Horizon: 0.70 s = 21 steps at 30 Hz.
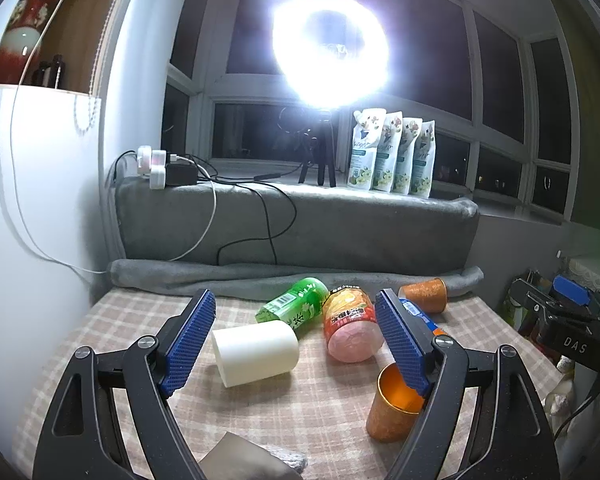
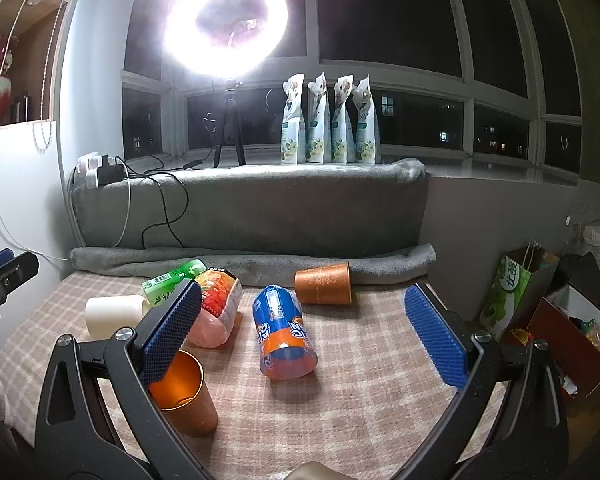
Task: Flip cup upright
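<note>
A white cup [image 1: 256, 350] lies on its side on the checked cloth, between the open jaws of my left gripper [image 1: 296, 340]; it also shows in the right wrist view [image 2: 114, 312]. An orange cup [image 1: 394, 406] stands upright by the left gripper's right finger, and also shows by the right gripper's left finger [image 2: 184, 390]. A second orange cup [image 2: 324, 283] lies on its side at the back. My right gripper [image 2: 312, 332] is open and empty above a blue and orange cup [image 2: 284, 338] lying on its side.
A green bottle [image 1: 296, 306] and a red and pink food cup [image 1: 350, 328] lie behind the white cup. A rolled grey blanket [image 2: 252, 266] bounds the far edge. A ring light on a tripod [image 2: 228, 20] and several pouches [image 2: 330, 120] stand on the sill. Bags [image 2: 516, 292] sit right.
</note>
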Motion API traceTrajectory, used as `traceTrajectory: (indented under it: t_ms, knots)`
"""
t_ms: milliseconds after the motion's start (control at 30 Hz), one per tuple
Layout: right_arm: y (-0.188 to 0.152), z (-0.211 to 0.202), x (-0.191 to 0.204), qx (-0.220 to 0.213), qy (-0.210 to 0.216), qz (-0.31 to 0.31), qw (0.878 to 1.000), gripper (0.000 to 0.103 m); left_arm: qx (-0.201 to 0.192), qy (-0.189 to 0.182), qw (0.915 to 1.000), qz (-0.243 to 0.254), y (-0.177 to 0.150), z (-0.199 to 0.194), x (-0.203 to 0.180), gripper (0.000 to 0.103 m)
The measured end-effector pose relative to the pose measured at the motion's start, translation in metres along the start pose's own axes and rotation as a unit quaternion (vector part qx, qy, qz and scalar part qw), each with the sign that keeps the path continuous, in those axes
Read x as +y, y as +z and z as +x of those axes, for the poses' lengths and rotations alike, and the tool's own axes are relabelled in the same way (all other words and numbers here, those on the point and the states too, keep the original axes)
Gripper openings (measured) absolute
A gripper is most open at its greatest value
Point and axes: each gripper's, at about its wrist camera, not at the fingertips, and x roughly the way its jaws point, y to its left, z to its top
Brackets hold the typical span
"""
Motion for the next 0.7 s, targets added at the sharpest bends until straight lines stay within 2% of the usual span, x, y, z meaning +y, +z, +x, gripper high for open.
traceTrajectory:
  t_ms: [700]
  knots:
    - [-0.0012,0.002,0.0004,0.003,-0.001,-0.002,1.0,0.103,0.001,0.002,1.0,0.008,-0.0021,0.002,-0.0035,0.082]
